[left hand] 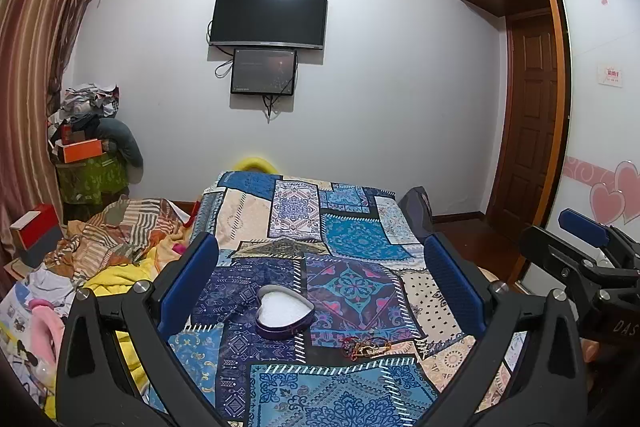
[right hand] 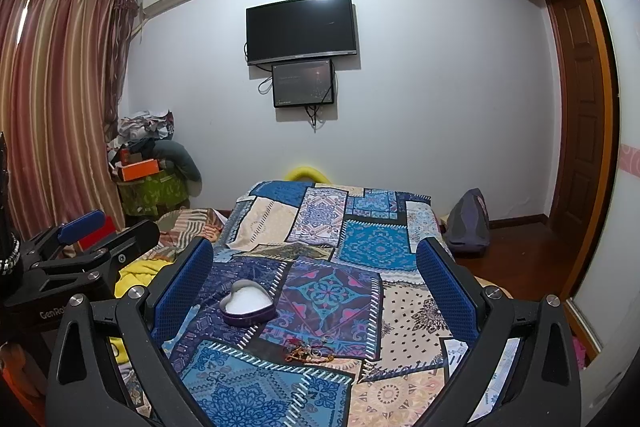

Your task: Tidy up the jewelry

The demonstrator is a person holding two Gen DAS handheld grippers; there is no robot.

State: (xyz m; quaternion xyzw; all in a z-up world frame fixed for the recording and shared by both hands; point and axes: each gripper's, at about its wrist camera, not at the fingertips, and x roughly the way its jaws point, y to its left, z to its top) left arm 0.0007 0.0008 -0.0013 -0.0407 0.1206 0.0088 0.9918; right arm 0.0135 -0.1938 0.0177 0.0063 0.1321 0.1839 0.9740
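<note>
A dark blue heart-shaped tin [left hand: 284, 313] [right hand: 248, 303] with white padding inside lies open on the patchwork cloth [left hand: 352, 247] [right hand: 360, 239]. Just in front of it, to the right, a small tangle of red and gold jewelry [left hand: 366, 346] [right hand: 310, 353] rests on the cloth. My left gripper [left hand: 320, 287] hovers open above and behind both, nothing between its blue pads. My right gripper [right hand: 316, 291] is open too, likewise held above the cloth. In the left wrist view the right gripper [left hand: 588, 251] shows at the right edge; in the right wrist view the left gripper [right hand: 80, 247] sits at the left.
Crumpled striped and yellow bedding [left hand: 120, 247] lies left of the cloth. A pile of boxes and clothes [left hand: 88, 139] stands in the far left corner by the curtain [right hand: 52, 107]. A grey bag [right hand: 468, 223] sits on the wooden floor at right, near the wardrobe [left hand: 592, 107].
</note>
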